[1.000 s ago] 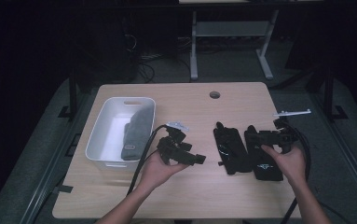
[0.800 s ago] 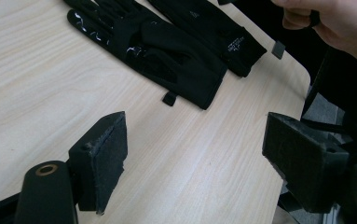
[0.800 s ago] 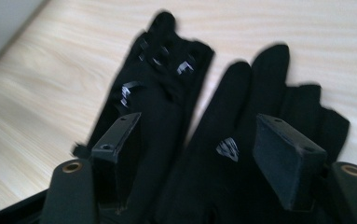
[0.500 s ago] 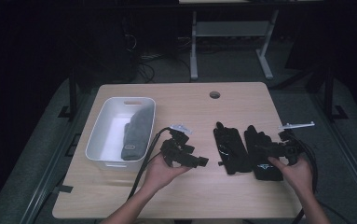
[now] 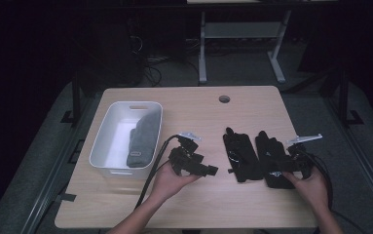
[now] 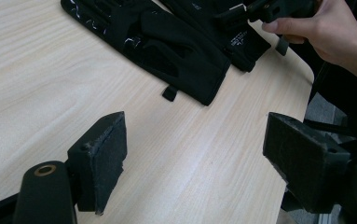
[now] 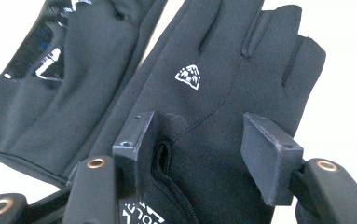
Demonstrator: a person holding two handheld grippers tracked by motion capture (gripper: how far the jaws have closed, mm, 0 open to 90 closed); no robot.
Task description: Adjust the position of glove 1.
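On the light wooden table [image 5: 194, 204] two black gloves lie side by side at about 4 o'clock from the table's centre. The right gripper [image 5: 282, 165] is down on the right glove [image 5: 270, 155], the one nearer the table's right edge. In the right gripper view its two black jaws straddle the cuff end of this glove [image 7: 223, 84], just below the small white logo. They have just been closing and now stand about half open. The left pad sits against a pucker of fabric near the cuff opening, while the right pad stands just clear of the cloth, so the glove lies between them without being pinched. The glove's fingers point toward 12 o'clock in that view.

The left glove [image 5: 241, 157] lies just beside it, at 9 o'clock from it, its edge touching or nearly touching the other.

The left gripper [image 5: 208, 170] hovers near the table's centre, at 9 o'clock from the gloves. In the left gripper view its jaws stand wide open over bare wood with nothing between them.

A white bin [image 5: 107, 141] stands at 9 o'clock on the table, holding a folded grey cloth [image 5: 142, 140].
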